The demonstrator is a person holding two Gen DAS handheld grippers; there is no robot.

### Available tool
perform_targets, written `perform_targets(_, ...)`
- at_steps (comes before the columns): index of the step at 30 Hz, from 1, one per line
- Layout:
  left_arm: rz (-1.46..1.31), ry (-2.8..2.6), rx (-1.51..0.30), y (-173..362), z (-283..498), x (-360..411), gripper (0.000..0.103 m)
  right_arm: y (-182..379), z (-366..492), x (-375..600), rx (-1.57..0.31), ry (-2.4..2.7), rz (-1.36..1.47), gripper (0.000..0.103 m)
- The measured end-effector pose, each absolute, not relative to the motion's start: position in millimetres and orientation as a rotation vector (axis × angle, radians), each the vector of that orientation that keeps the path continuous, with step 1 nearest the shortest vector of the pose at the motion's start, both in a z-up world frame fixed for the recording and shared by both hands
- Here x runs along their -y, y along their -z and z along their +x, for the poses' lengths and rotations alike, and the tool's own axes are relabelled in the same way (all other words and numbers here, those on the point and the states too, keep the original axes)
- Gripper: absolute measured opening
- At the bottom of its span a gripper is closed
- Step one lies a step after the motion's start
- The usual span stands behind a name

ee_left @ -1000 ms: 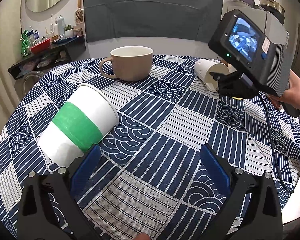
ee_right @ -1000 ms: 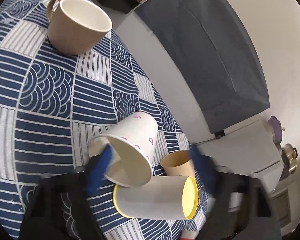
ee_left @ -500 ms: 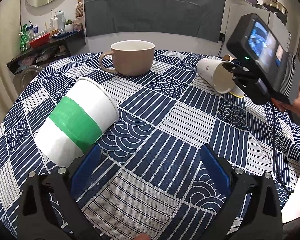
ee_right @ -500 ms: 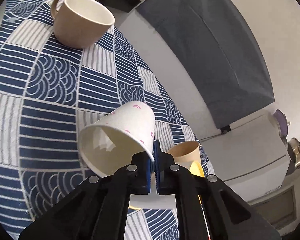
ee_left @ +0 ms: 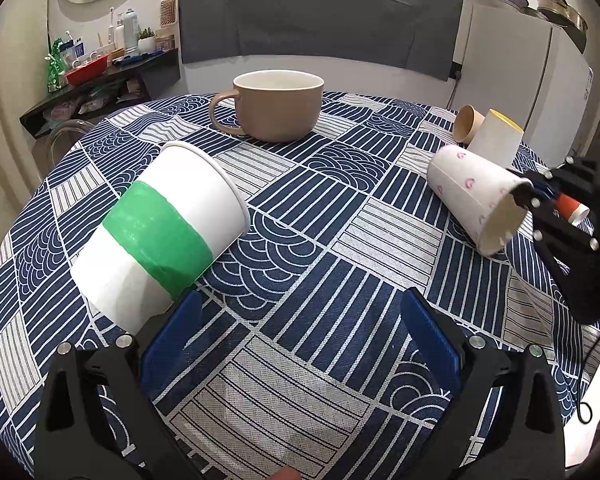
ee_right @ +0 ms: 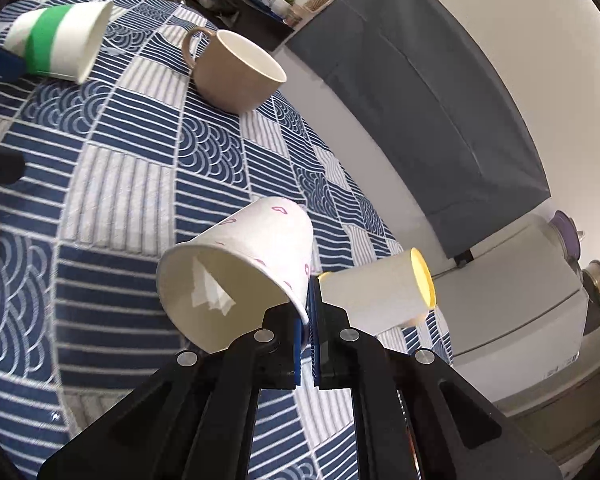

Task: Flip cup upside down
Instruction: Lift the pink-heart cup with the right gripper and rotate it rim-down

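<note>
Jaws of the right gripper [ee_right: 309, 320] pinched tight on the rim of the pink-hearted paper cup [ee_right: 244, 268], tilted above the surface [ee_right: 112, 184]; left gripper [ee_left: 296, 332] gapes wide, empty.

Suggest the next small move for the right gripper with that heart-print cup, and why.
Probably keep rotating the wrist so the mouth turns down toward the tablecloth. The right gripper is shut on the rim of the heart-print cup, which is tilted with its mouth facing sideways, not yet inverted. The yellow-lined cup lies close beside it, so swing away from that.
</note>
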State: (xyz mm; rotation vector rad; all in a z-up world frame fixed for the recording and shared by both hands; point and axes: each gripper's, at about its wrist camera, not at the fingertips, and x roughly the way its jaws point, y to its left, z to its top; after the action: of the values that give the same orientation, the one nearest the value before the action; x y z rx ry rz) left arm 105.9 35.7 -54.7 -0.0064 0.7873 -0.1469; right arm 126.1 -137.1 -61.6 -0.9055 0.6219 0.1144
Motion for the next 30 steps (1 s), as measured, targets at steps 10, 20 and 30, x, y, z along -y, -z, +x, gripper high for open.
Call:
perform_targets(10, 0.098, 0.154, -0.773, 53.5, 102.4, -18.1, 0.097, 65.2, 93.8, 147.1, -0.611, -0.131, -0.856, 0.006)
perform_targets(20, 0.104, 0.119, -0.831, 51.9, 111.9, -13.2, 0.097, 58.5, 51.6, 175.5, -0.552, -0.151, -0.776, 0.083)
perform_targets(30, -0.023, 0.258, -0.9, -4.4, 145.1, 20.4, 0.097, 46.4, 58.6, 252.1, -0.619, -0.145, -0.423, 0.089)
